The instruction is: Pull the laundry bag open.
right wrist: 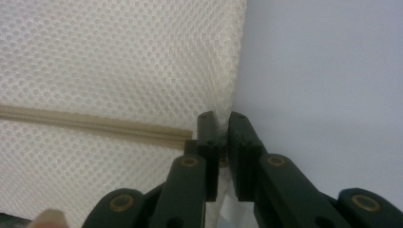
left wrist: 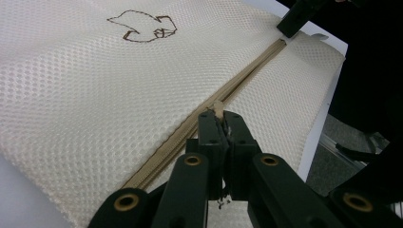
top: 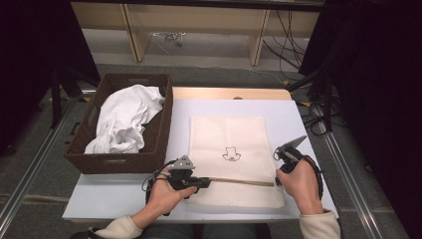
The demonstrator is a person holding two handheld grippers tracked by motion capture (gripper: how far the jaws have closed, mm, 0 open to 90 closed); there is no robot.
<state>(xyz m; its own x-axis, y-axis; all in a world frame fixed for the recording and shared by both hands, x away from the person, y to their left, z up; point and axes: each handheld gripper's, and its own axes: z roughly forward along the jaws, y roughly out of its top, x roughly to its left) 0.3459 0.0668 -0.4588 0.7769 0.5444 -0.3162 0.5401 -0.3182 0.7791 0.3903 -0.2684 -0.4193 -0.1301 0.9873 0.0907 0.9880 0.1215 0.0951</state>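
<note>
A white rectangular table point(top: 298, 124) carries a dark brown woven basket point(top: 159, 124) at its left, holding crumpled white cloth point(top: 124, 119). Beside it, at the table's middle, lies a flat cream mesh laundry bag point(top: 229, 134) with a small brown embroidered figure point(top: 231, 155) and a tan zipper point(top: 244, 181) across its near end. The left gripper point(left wrist: 223, 118) is closed on the zipper's pull tab point(left wrist: 218, 107); the right gripper point(right wrist: 219, 124) pinches the bag's right edge by the zipper's end.

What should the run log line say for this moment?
left gripper: shut on zipper pull | right gripper: shut on edge of cream mesh zippered laundry bag | zipper: closed
</note>
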